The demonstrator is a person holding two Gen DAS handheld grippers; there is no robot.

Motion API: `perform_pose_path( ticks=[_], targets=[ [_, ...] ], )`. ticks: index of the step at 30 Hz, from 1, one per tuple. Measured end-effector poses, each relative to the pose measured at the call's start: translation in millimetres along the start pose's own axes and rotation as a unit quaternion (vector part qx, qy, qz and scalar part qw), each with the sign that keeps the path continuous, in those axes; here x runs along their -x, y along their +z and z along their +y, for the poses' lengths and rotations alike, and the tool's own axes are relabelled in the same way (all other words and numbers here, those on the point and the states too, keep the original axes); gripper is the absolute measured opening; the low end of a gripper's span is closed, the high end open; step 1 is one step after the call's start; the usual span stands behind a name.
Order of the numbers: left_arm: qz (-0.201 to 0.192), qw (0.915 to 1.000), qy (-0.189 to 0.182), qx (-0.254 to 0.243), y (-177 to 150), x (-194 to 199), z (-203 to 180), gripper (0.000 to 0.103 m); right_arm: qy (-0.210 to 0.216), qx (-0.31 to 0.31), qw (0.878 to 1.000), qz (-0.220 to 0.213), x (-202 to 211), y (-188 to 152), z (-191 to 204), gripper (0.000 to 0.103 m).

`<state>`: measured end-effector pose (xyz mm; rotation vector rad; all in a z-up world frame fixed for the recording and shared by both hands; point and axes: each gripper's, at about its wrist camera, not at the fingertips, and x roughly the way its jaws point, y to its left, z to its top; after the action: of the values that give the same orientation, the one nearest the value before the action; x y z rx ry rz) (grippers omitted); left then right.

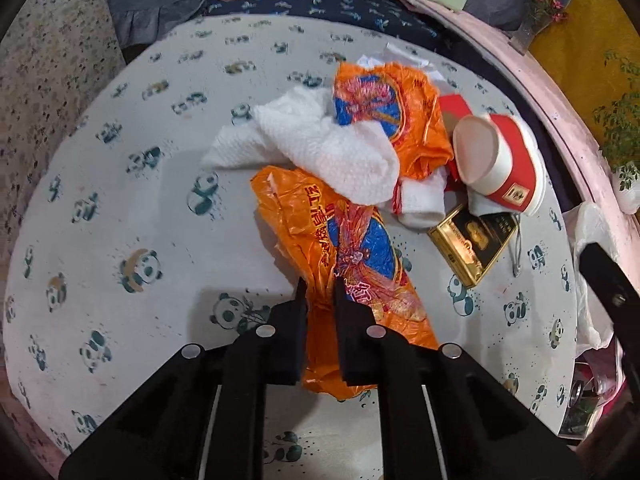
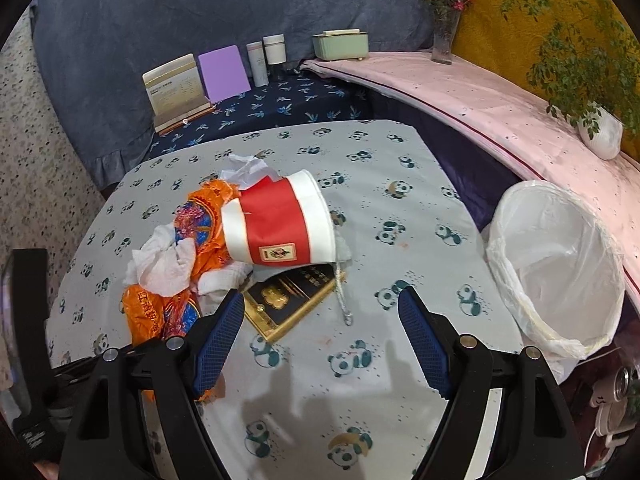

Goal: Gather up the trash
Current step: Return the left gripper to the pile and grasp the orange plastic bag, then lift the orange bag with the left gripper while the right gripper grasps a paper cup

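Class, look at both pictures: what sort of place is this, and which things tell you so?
Probably a home living room or bedroom: a low table under a panda-print cloth, a blue-grey cushion behind it, a leafy potted plant, and a white-lined round waste bin beside the table.

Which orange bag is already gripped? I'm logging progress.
The nearer orange bag, pinched between the left tongs. The farther orange bag lies untouched behind the white tissue.

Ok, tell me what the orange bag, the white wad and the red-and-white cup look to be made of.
Orange bag: thin glossy plastic film, judging by its sharp crinkles, sheen and printed lettering; the left gripper is closed on it.
White wad: soft paper towel or tissue, going by its matte, dimpled, embossed surface; it could be cloth.
Cup: probably coated paper, smooth with a printed red band and a thin rolled rim.
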<state>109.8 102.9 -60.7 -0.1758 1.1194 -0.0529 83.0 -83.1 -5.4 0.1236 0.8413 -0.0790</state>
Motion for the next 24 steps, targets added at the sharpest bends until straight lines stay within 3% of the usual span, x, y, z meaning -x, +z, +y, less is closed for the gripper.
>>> perform_pose_path(
  ticks=[7,15,18,24],
  targets=[
    [-0.052,0.9986,-0.002,-0.006,16,36,8,0.011,0.01,0.016,1.0,-0.007,-18,17,27,0.076],
    [-0.083,0.9965,-0.007,-0.011,31,51,15,0.011,0.013,0.018,1.0,-0.004,-39,32,48,0.072],
    [-0.079,0.9967,-0.011,-0.012,33,50,15,0.011,0.011,0.023,1.0,0.004,-51,36,55,0.062],
    [-0.071,0.9972,-0.016,-0.019,34,43,10,0.011,0.004,0.032,0.999,0.028,-71,35,56,0.029]
  ],
)
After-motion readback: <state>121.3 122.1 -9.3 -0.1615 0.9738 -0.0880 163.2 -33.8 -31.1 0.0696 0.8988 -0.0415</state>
